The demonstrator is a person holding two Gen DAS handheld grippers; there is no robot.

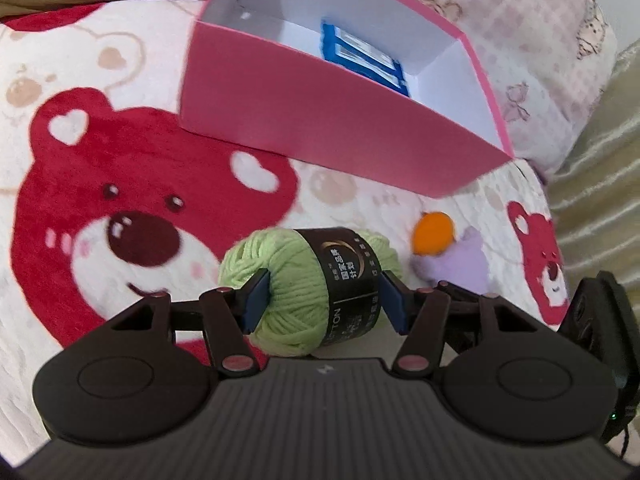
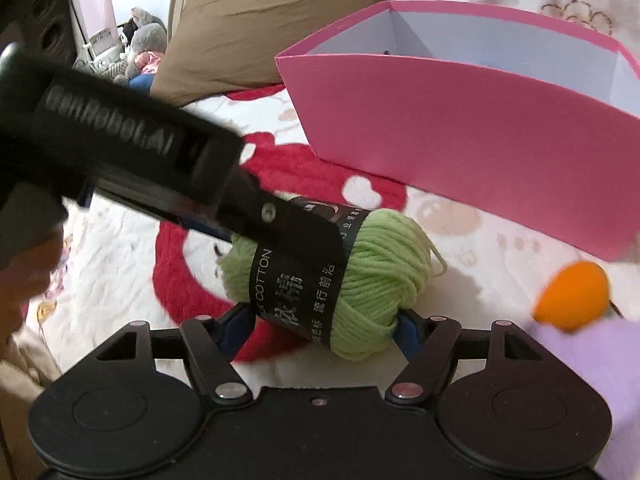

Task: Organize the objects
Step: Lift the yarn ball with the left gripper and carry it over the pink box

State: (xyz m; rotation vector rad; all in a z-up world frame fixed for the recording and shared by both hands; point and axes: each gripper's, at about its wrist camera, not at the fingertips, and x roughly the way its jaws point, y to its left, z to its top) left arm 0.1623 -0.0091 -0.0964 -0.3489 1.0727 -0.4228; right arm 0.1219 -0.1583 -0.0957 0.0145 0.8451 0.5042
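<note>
Both wrist cams low, close, facing pink box (image 1: pixel 320 120); 2 views share yarn (image 2: pixel 352 280).

Soft, even indoor light fills both fisheye views, with little glare and only faint shadows. Straight lines bow toward the dark corners. The pink box (image 1: pixel 320 120) and orange ball (image 2: pixel 572 300) smear with motion blur; the green yarn (image 1: pixel 296 292) stays fairly sharp.

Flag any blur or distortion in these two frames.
Left wrist view: the yarn is sharp, the box and orange ball are motion-smeared, and fisheye bends the edges. Right wrist view: the left tool crossing the frame is streaked and the ball is soft.
</note>
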